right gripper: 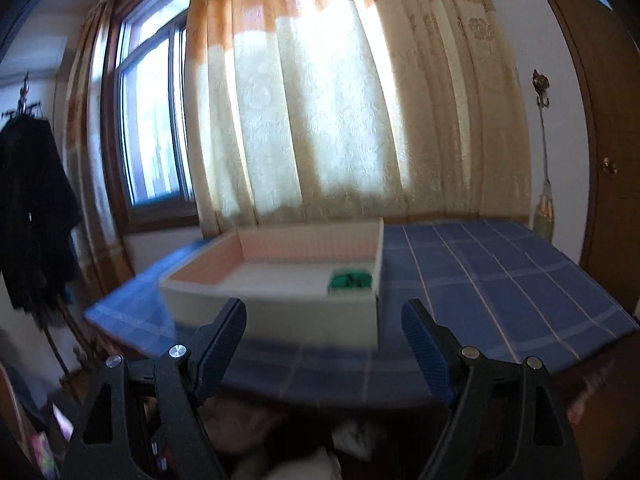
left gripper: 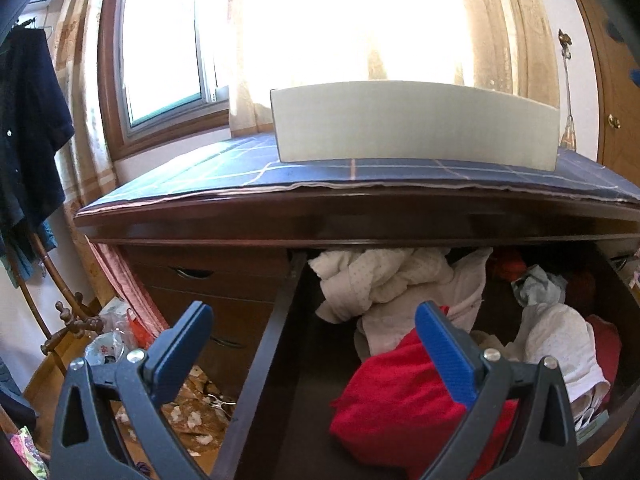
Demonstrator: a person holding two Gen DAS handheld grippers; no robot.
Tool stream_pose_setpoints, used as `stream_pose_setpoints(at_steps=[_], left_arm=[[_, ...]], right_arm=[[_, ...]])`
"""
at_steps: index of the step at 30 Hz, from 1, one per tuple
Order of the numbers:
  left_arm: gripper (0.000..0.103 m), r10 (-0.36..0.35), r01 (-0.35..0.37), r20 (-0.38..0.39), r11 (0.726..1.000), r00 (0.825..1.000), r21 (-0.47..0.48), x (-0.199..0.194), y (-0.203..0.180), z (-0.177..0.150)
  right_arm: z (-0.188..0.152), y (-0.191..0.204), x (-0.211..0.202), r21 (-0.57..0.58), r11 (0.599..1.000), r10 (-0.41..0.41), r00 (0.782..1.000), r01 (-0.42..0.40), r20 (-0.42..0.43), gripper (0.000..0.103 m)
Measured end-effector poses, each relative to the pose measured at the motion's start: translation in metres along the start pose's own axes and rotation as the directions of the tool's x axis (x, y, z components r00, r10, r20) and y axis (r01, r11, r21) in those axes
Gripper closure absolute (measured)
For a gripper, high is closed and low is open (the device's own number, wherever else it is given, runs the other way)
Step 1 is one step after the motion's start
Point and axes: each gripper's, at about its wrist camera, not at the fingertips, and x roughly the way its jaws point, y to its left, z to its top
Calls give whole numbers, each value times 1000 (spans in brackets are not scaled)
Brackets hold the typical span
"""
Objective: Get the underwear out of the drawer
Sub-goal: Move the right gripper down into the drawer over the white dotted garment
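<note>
In the left wrist view the dark wooden drawer [left gripper: 280, 320] stands pulled out, stuffed with crumpled clothes: white pieces [left gripper: 384, 280], a red piece [left gripper: 400, 404] at the front, a pale grey one [left gripper: 536, 286] to the right. My left gripper [left gripper: 312, 320] hovers open above the drawer's left side, nothing between its blue pads. In the right wrist view my right gripper [right gripper: 324, 320] is open and empty, in front of the white box [right gripper: 280, 304] on the dresser top. A green garment [right gripper: 350, 280] lies in the box's right corner.
A blue checked cloth [right gripper: 500, 280] covers the dresser top [left gripper: 280, 216]. Curtains [right gripper: 320, 100] and a window [left gripper: 160, 52] stand behind it. Dark clothes [left gripper: 28, 120] hang on a rack at the left, with clutter on the floor [left gripper: 116, 336] below. A wooden door [right gripper: 608, 140] is at the right.
</note>
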Motion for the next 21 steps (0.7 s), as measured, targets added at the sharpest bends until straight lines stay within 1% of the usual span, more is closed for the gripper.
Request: stream_pose_setpoints(at_steps=[1, 3, 5, 6, 8, 10, 12, 13, 15, 16, 19, 20, 21], left_arm=[[0, 5, -5, -3, 1000, 1000, 0, 0, 0, 0], [0, 12, -12, -10, 1000, 1000, -7, 1, 0, 1], [0, 10, -10, -8, 1000, 1000, -17, 1, 1, 0], [0, 9, -9, -5, 1000, 1000, -21, 0, 1, 0], [0, 12, -12, -2, 1000, 1000, -17, 0, 1, -1], [0, 16, -16, 2, 1000, 1000, -12, -1, 0, -1], [0, 14, -14, 13, 1000, 1000, -12, -1, 0, -1], [0, 12, -11, 17, 1000, 1000, -12, -2, 0, -2], [0, 9, -9, 22, 1000, 1000, -12, -3, 0, -2], [0, 7, -7, 23, 1000, 1000, -12, -3, 0, -2], [0, 0, 0, 21, 1000, 1000, -22, -2, 2, -1], [0, -1, 2, 19, 1000, 1000, -27, -2, 3, -1], [0, -3, 3, 18, 1000, 1000, -31, -1, 3, -1]], right_arm=[[-7, -2, -4, -4, 1000, -1, 1000, 0, -22, 21], [-29, -4, -8, -11, 1000, -8, 995, 7, -102, 21], [-49, -7, -1, -11, 1000, 6, 983, -8, -182, 21], [-62, -6, 5, -20, 1000, 10, 972, -15, -237, 21], [-84, -5, 23, -41, 999, 8, 940, -23, -342, 21], [-101, -2, 38, -22, 999, 33, 907, -47, -419, 21], [-119, 2, 56, 4, 998, 61, 868, -68, -493, 21], [-126, 4, 64, 7, 997, 66, 852, -72, -519, 21], [-136, 6, 75, 12, 997, 70, 828, -77, -556, 21], [-141, 7, 83, 20, 997, 72, 810, -74, -582, 21], [-150, 7, 98, 38, 997, 79, 770, -71, -634, 21], [-154, 9, 105, 37, 996, 83, 750, -77, -656, 21], [-156, 10, 109, 34, 996, 83, 738, -81, -669, 21]])
